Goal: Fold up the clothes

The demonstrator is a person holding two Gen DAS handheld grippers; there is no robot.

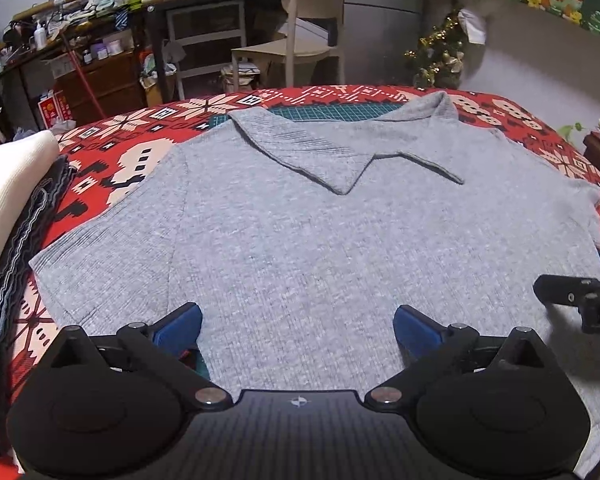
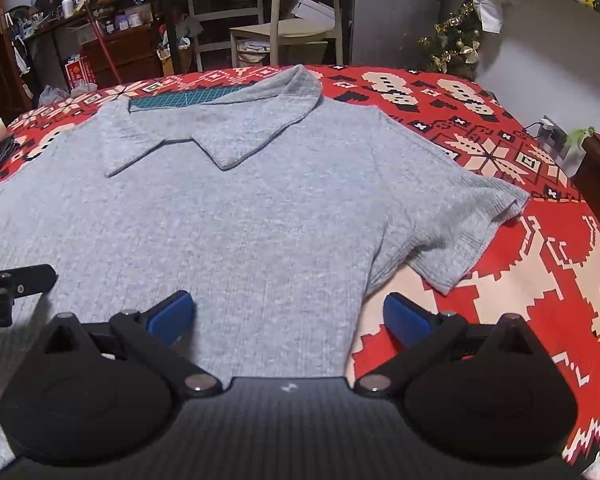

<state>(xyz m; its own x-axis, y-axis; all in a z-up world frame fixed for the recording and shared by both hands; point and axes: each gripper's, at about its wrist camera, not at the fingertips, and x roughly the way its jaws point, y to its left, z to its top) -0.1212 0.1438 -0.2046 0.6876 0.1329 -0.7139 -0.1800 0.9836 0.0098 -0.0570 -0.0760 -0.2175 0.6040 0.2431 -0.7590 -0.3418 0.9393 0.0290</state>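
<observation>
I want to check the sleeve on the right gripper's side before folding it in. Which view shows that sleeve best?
The right wrist view: the sleeve lies whole and flat on the red blanket, cuff edge clear. The left wrist view shows only its far part at the picture's right edge, squeezed by the fisheye.

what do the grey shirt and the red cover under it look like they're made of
Grey shirt: soft ribbed knit, matte, heathered; fine vertical ribs show on collar and sleeves. Red cover: looks like a woven or printed blanket, matte, with a pixelated snowflake pattern; which one is unclear.
</observation>
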